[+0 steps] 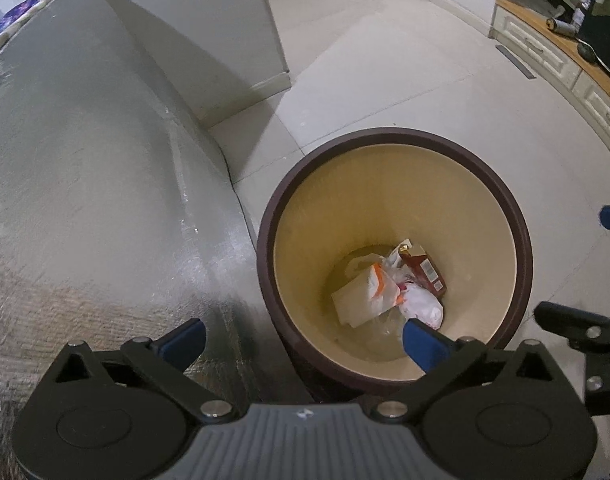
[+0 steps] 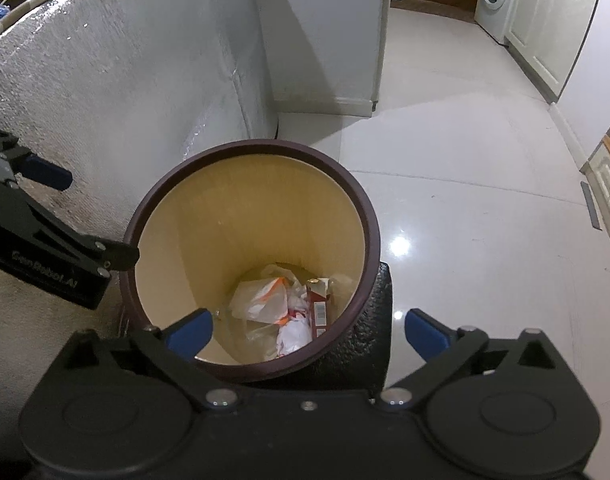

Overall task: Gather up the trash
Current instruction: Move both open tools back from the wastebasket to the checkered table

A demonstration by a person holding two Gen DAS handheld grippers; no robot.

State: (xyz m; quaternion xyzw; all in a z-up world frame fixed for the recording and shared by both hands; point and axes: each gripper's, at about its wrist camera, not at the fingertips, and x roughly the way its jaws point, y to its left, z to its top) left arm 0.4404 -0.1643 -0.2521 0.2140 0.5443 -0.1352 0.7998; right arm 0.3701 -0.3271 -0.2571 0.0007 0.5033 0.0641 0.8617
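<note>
Brown-rimmed bin (image 1: pixel 389 138), cream inside; silver foil sheet (image 1: pixel 85 160).

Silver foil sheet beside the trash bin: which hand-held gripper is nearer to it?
Left. The left hand-held gripper hangs over both the foil sheet edge and the trash bin rim. The right hand-held gripper hangs over the bin's other side, one finger above the floor tiles.

Both wrist cameras look steeply down, close above the same bin (image 1: pixel 393 140).
</note>
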